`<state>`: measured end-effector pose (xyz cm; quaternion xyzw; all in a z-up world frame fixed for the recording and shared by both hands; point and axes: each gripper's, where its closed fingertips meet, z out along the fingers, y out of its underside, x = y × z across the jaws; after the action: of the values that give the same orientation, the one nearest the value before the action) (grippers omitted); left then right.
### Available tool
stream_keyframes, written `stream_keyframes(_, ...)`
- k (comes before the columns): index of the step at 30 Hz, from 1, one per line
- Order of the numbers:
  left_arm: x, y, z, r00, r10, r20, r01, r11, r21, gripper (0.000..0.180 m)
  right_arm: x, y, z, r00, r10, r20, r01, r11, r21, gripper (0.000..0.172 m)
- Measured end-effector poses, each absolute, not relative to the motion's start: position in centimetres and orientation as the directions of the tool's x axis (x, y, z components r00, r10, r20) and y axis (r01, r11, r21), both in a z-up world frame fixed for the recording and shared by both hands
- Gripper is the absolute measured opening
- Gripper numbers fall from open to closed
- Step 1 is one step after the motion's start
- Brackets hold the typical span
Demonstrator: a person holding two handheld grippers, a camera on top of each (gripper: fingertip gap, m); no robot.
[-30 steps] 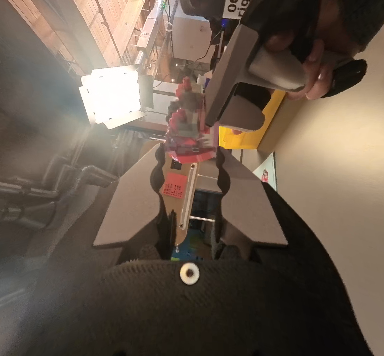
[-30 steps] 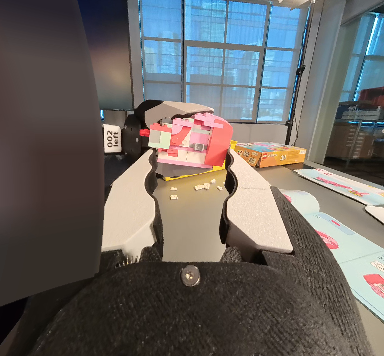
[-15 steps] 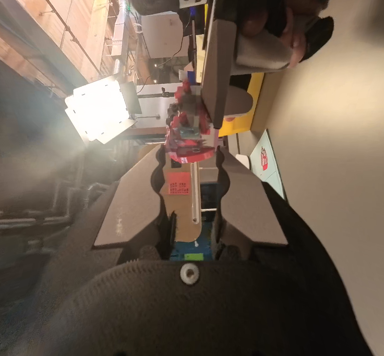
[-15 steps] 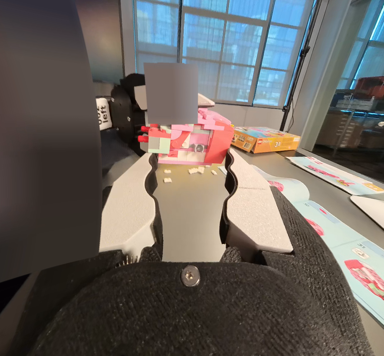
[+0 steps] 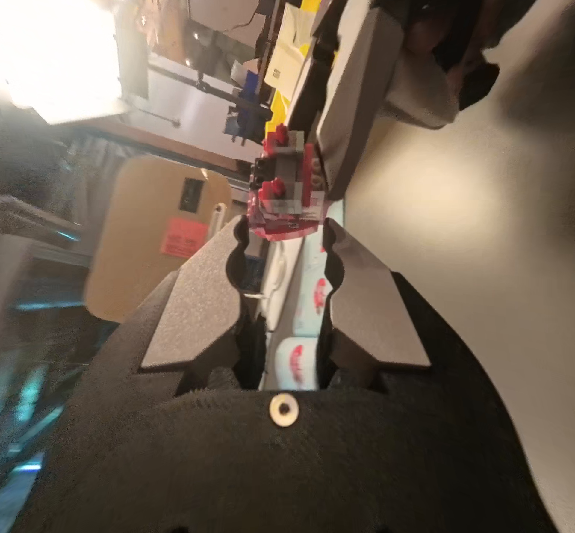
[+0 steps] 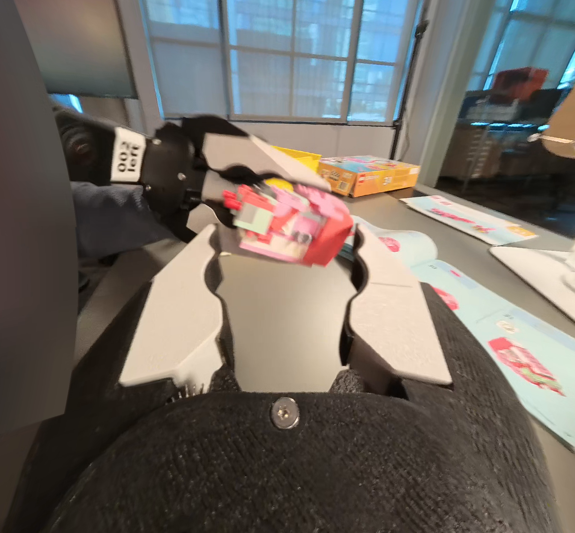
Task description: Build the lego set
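Right gripper [image 6: 284,238] is spread wide with nothing pinched; the pink-and-red brick model [image 6: 289,225] sits at its fingertips, clamped top and bottom by the left gripper [image 6: 264,194] above the grey surface [image 6: 280,315]. Best bet, I'd say: close squarely on solid sides, not the studs. Booklet pages [image 6: 466,284] lie beyond.

Glossy plastic brick model [image 6: 289,225], matt grey tabletop [image 6: 280,315], paper booklet [image 6: 466,294], and cardboard box [image 6: 370,174].

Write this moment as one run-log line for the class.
left tongs: shut on pink and red brick model | right tongs: open, beside model | table: booklet, orange box
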<state>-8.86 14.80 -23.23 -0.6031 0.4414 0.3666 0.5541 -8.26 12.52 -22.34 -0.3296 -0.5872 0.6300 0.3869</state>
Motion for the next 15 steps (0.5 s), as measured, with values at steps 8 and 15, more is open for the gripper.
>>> stream_keyframes(8, -9.9, 15.0, -26.3, 0.530, -0.259, -0.807, -0.840, -0.028, -0.542, 0.048, -8.7, 13.3, -25.7, -0.357, 0.823, 0.441, -0.037, 0.460, -0.887, 0.095)
stream_keyframes(15, -10.8, 14.6, -27.8, 0.468, -0.289, -0.835, -0.879, -0.062, -0.472, 0.048, -10.1, 15.1, -29.7, -0.252, 0.581, 0.774, 0.112, 0.812, -0.573, 0.090)
